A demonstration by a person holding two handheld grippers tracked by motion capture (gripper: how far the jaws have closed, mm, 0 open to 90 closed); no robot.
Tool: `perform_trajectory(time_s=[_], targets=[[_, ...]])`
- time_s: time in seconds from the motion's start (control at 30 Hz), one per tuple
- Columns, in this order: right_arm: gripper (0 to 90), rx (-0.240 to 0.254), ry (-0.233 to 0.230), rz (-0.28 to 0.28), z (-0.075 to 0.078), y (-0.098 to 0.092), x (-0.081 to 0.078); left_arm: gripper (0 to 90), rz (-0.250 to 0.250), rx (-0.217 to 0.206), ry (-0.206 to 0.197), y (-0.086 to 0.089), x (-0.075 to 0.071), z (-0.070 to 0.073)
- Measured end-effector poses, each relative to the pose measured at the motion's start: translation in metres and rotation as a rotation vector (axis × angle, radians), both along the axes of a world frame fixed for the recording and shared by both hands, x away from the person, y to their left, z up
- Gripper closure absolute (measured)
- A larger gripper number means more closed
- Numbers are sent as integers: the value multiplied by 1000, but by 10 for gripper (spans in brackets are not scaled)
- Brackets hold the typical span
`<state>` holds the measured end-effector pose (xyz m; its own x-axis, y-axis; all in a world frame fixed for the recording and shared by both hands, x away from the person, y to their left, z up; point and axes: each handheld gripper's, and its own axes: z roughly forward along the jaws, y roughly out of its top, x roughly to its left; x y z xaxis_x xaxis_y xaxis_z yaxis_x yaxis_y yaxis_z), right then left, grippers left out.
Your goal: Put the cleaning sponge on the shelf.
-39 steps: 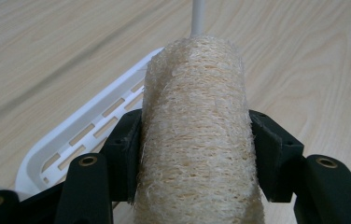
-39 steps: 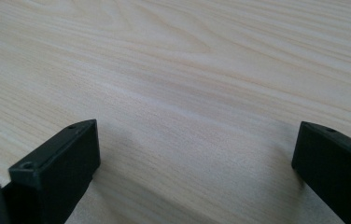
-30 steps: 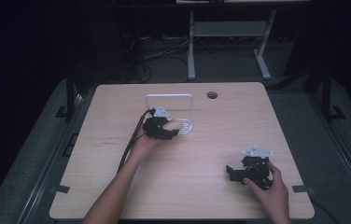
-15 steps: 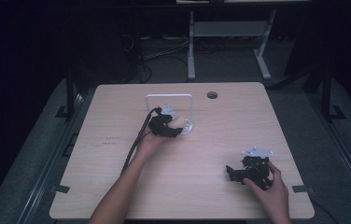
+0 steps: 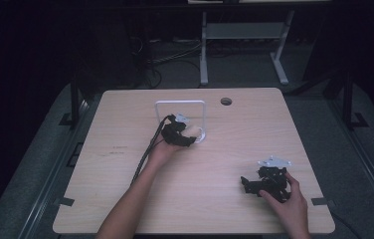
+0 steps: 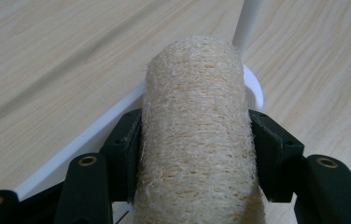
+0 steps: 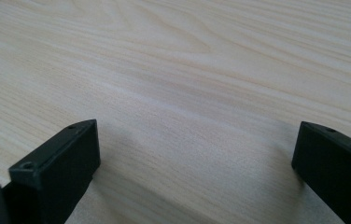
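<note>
Resting on the bench nearest the person, well short of the white stand and off to its right, the right gripper lies idle, its fingers spread wide over bare wood with nothing between them. Farther in, the left gripper is by far the nearer hand to that stand, and its fingers are pinching a loofah roll, a pale, fibrous cylinder clamped from both sides around its middle. The roll's long axis runs straight out along the fingers, its free end pointing toward the stand's thin upright post and hanging over the stand's flat white base, whether touching it or just above cannot be told. The coming move, judged from this, turns on that alignment: the roll seems bound for the base at the foot of the post, so the post itself, just beyond the roll's tip, is what could get in the way. Beyond the stand, a small round hole sits in the bench top.
</note>
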<state>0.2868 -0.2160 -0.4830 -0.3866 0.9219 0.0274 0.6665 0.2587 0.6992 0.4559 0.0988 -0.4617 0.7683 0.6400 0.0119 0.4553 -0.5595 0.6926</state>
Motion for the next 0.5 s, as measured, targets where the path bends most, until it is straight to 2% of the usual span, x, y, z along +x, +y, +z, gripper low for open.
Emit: perform_trajectory(time_s=[0.2,0.4,0.5], targets=[[5,0,0,0,0,0,0,409,-7,-2,8,-2,1,0],[6,0,0,0,0,0,0,337,-12,7,12,-3,1,-1],[5,0,0,0,0,0,0,325,-6,-1,4,-2,-1,4]])
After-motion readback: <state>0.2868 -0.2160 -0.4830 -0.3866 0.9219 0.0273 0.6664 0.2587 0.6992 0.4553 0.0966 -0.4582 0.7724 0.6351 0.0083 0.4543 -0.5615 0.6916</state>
